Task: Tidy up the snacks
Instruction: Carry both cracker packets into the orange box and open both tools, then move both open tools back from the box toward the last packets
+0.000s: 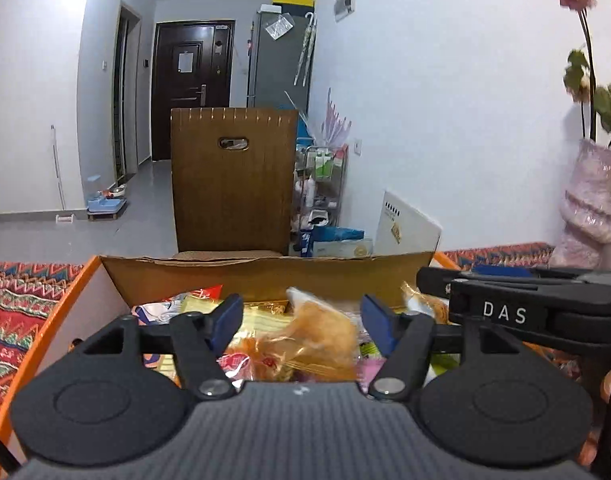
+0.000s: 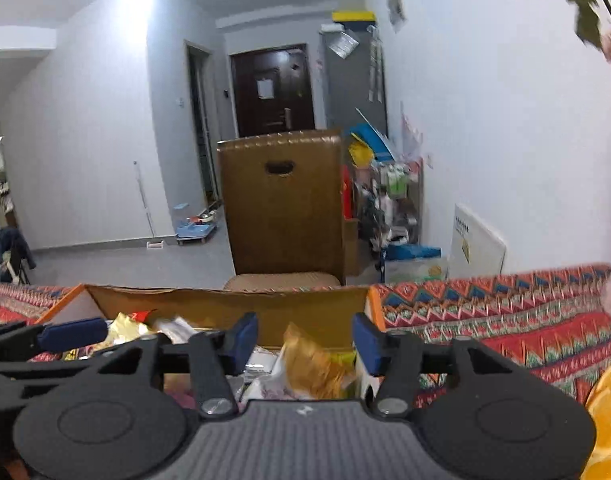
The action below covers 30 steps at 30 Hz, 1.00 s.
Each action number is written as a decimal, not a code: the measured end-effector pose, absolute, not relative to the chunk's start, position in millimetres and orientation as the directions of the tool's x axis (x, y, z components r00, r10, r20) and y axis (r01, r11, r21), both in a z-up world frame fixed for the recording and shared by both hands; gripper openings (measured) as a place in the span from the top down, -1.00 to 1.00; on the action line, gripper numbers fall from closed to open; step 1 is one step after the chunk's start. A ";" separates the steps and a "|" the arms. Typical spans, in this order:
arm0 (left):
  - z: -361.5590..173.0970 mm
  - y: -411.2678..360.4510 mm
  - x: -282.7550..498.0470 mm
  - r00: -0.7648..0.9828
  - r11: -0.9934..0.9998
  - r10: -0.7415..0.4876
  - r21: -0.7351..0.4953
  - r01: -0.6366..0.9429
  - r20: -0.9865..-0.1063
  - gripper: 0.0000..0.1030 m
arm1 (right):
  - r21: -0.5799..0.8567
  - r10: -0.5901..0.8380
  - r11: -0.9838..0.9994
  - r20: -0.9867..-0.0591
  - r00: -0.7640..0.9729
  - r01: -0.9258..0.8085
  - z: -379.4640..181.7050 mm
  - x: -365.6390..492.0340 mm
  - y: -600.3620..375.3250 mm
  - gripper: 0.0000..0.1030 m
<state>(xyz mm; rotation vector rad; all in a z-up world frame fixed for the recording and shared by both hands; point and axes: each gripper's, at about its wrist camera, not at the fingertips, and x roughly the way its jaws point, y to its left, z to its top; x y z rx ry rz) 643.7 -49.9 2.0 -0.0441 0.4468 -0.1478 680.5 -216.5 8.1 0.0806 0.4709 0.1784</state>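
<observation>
An open cardboard box (image 1: 265, 270) with orange outer sides stands on the table, heaped with snack packets. My left gripper (image 1: 303, 316) hovers over the box's middle, open. A clear packet of orange-brown snacks (image 1: 321, 334) lies blurred below the gap, touching neither blue pad. A yellow packet (image 1: 261, 322) and a red-and-white one (image 1: 177, 304) lie to its left. One of the right gripper's black fingers (image 1: 437, 284) reaches in from the right. My right gripper (image 2: 305, 336) is open over the right end of the box (image 2: 225, 300), above a golden packet (image 2: 313, 364). A blue pad of the left gripper (image 2: 73, 330) shows at the left.
A bright patterned tablecloth (image 2: 505, 316) covers the table around the box. A brown wooden chair (image 1: 233, 184) stands just behind the far edge. A pink vase with flowers (image 1: 593, 208) stands at the right by the wall. An orange-printed object (image 2: 609, 420) sits at the near right.
</observation>
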 end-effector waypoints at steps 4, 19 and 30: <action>3.9 -43.1 638.9 0.896 0.987 -0.157 -0.093 0.130 -0.415 -0.63 | 0.136 0.181 0.981 -0.425 0.887 -0.135 10.6 678.4 -224.3 -0.25; 48.0 -6.4 535.6 0.947 0.991 -0.137 -0.046 0.129 -0.291 -1.00 | 0.121 0.226 0.973 -0.308 0.924 -0.198 46.5 569.9 -210.9 -0.76; 42.9 29.4 403.3 0.956 0.997 -0.074 0.000 0.077 -0.283 -1.00 | 0.063 0.269 0.963 -0.278 0.922 -0.262 40.2 432.0 -194.3 -0.93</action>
